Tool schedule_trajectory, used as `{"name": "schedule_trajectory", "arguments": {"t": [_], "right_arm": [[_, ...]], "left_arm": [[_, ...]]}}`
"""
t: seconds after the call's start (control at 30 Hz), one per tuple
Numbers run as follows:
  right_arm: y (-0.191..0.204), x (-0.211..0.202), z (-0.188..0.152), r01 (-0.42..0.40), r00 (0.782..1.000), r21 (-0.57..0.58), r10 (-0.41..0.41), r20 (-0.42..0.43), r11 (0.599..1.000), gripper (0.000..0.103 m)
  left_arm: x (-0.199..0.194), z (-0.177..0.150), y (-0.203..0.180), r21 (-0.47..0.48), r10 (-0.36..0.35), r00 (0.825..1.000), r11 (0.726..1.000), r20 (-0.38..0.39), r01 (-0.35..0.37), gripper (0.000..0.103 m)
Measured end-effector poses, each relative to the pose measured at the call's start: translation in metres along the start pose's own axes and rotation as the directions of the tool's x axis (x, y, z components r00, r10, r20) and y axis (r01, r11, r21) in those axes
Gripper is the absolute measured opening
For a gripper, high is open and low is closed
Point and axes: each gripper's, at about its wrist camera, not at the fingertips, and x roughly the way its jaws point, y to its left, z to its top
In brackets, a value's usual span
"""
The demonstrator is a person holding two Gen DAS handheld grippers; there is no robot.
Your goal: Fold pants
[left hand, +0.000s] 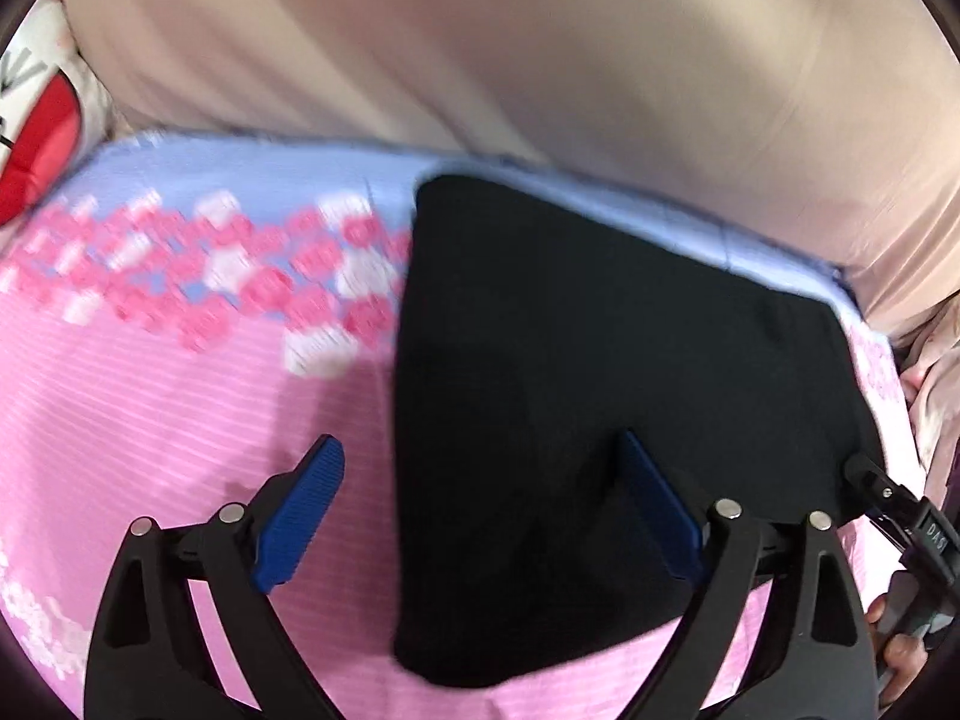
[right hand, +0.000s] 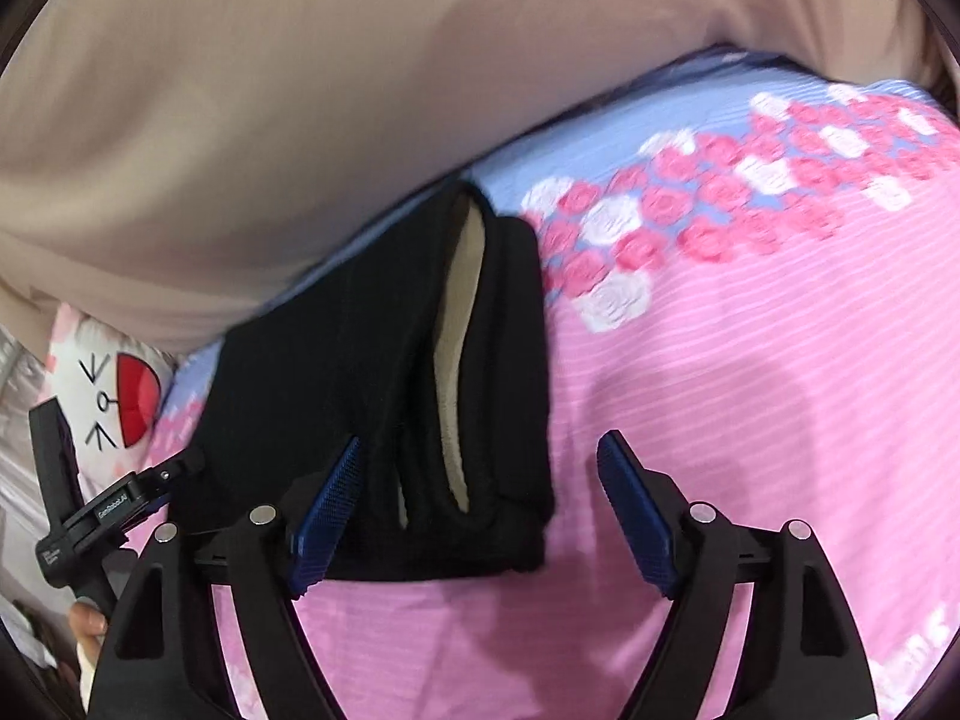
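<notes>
The black pants (left hand: 600,420) lie folded into a compact bundle on a pink striped bedsheet (left hand: 150,408) — in the left wrist view they fill the centre and right of the frame, narrowing toward the bottom. The sheet carries a band of pink and white roses (left hand: 228,264) across the middle left and turns light blue toward the top, where it meets a beige curtain (left hand: 480,48) that covers the upper half of the picture.

The left gripper (left hand: 480,516) hangs over the lower part of the bundle with its blue pads (left hand: 300,522) spread wide and nothing between them; one pad sits over the bare sheet, the other over the black cloth. Whether either pad touches the fabric cannot be told.

In the right wrist view the pants (right hand: 372,360) lie in the centre left, their cream lining (right hand: 456,312) showing in an open fold. The right gripper (right hand: 480,510) is released too — its left pad over the bundle's lower edge, its right pad over the sheet.

A cushion with a cartoon face (right hand: 114,384) lies at the left edge. Each view shows the other gripper at the frame's lower edge. Both views are somewhat blurred.
</notes>
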Motion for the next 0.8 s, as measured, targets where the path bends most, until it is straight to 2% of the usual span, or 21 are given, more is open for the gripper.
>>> {"name": "schedule_trajectory", "arguments": {"t": [0.03, 0.07, 0.1, 0.17, 0.23, 0.3, 0.37, 0.4, 0.43, 0.47, 0.5, 0.53, 0.57, 0.6, 0.63, 0.7, 0.77, 0.8], "right_arm": [[0.003, 0.005, -0.002, -0.014, 1.000, -0.007, 0.014, -0.012, 1.000, 0.054], [0.005, 0.008, -0.003, -0.046, 0.999, -0.008, 0.046, -0.018, 0.999, 0.046], [0.009, 0.004, -0.004, -0.053, 0.999, -0.010, 0.053, -0.005, 0.999, 0.039], [0.019, -0.009, -0.004, -0.049, 0.999, -0.038, 0.049, 0.007, 0.998, 0.035], [0.024, -0.031, -0.009, -0.094, 0.995, -0.025, 0.095, 0.028, 0.995, 0.034], [0.023, -0.043, -0.017, -0.095, 0.995, -0.028, 0.096, 0.034, 0.995, 0.037], [0.014, -0.034, -0.025, -0.050, 0.999, -0.020, 0.050, 0.002, 0.999, 0.044], [0.007, -0.027, -0.028, -0.017, 1.000, -0.003, 0.017, -0.024, 1.000, 0.053], [0.001, -0.026, -0.030, -0.023, 0.999, 0.019, 0.023, -0.038, 1.000, 0.053], [-0.002, -0.032, -0.030, -0.035, 0.999, 0.046, 0.037, -0.032, 0.998, 0.053], [-0.001, -0.047, -0.028, -0.022, 1.000, 0.050, 0.022, 0.002, 0.999, 0.053], [0.004, -0.064, -0.026, 0.011, 0.998, 0.026, -0.013, 0.065, 1.000, 0.052], [0.016, -0.084, -0.022, 0.064, 0.988, -0.024, -0.060, 0.139, 0.998, 0.050], [0.025, -0.092, -0.018, 0.089, 0.984, -0.060, -0.078, 0.163, 0.994, 0.035], [0.037, -0.097, -0.014, 0.101, 0.982, -0.099, -0.084, 0.167, 0.990, 0.018], [0.058, -0.090, -0.005, 0.083, 0.989, -0.169, -0.060, 0.136, 0.982, 0.006], [0.074, -0.069, -0.001, 0.096, 0.992, -0.230, -0.074, 0.104, 0.968, 0.004], [0.077, -0.051, 0.002, 0.131, 0.990, -0.264, -0.111, 0.090, 0.956, 0.004]], "left_arm": [[0.007, -0.002, 0.000, -0.016, -0.018, 1.000, 1.000, -0.021, 0.018, 0.087], [0.008, -0.002, 0.001, -0.028, -0.046, 0.999, 0.999, -0.026, 0.046, 0.069], [0.007, -0.002, 0.000, -0.038, -0.087, 0.996, 0.996, -0.034, 0.086, 0.063], [-0.005, -0.002, -0.003, -0.026, -0.085, 0.996, 0.996, -0.027, 0.084, 0.043], [-0.023, -0.005, -0.005, -0.010, -0.080, 0.997, 0.997, -0.012, 0.080, 0.035], [-0.030, -0.011, -0.002, -0.004, -0.080, 0.997, 0.997, -0.015, 0.080, 0.035], [-0.022, -0.019, -0.002, 0.010, -0.041, 0.998, 0.999, -0.038, 0.042, 0.045], [-0.021, -0.022, -0.003, 0.023, -0.018, 0.999, 1.000, -0.029, 0.018, 0.048], [-0.026, -0.024, -0.006, 0.037, 0.003, 1.000, 0.999, -0.012, -0.003, 0.053], [-0.031, -0.025, -0.010, 0.048, 0.025, 1.000, 0.999, 0.001, -0.025, 0.054], [-0.040, -0.026, -0.012, 0.058, 0.049, 0.999, 0.997, 0.020, -0.050, 0.055], [-0.054, -0.026, -0.015, 0.062, 0.086, 0.994, 0.994, 0.061, -0.090, 0.060], [-0.065, -0.021, -0.013, 0.059, 0.102, 0.991, 0.992, 0.091, -0.107, 0.064], [-0.076, -0.018, -0.016, 0.057, 0.112, 0.985, 0.991, 0.131, -0.121, 0.065], [-0.084, -0.014, -0.021, 0.051, 0.122, 0.979, 0.990, 0.164, -0.132, 0.068], [-0.086, -0.007, -0.029, 0.061, 0.127, 0.974, 0.988, 0.188, -0.141, 0.071], [-0.071, -0.002, -0.038, 0.083, 0.136, 0.978, 0.985, 0.161, -0.150, 0.071], [-0.060, -0.003, -0.042, 0.094, 0.142, 0.980, 0.983, 0.137, -0.156, 0.071]]}}
